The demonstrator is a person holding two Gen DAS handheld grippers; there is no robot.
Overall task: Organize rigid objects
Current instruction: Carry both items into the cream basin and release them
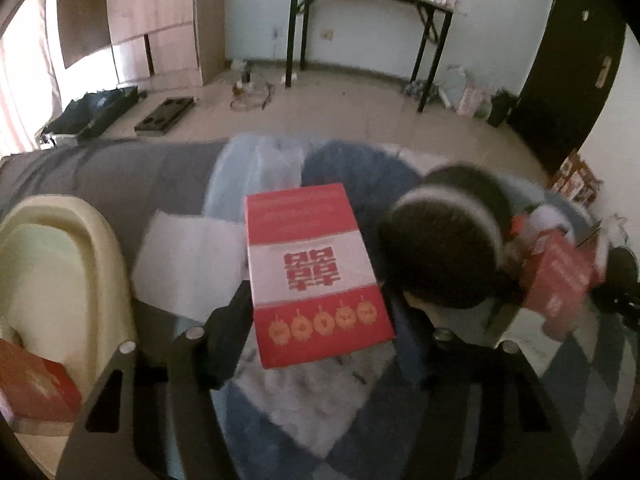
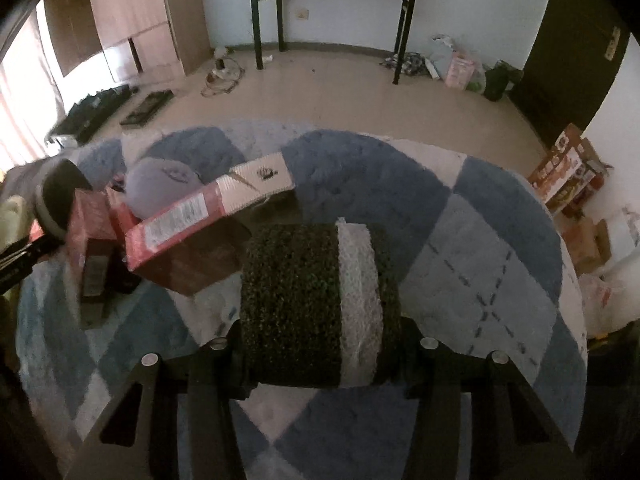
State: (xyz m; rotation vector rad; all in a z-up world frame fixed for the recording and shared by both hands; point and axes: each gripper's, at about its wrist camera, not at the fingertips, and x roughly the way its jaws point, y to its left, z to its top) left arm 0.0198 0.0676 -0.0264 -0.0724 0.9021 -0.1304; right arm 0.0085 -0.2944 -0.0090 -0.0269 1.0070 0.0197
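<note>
My left gripper is shut on a flat red and white box with a red double-happiness sign and lanterns, held above the rug. My right gripper is shut on a dark speckled roll with a white band, held above the rug. The same kind of roll shows blurred at the right of the left wrist view. A long red carton lies on the rug left of the roll. A smaller red box stands further left.
A blue and white checked rug covers the floor. A cream plastic bin with a red box inside is at the left. A white sheet lies on grey cloth. A black folding table stands by the far wall. Cardboard boxes stand at the right.
</note>
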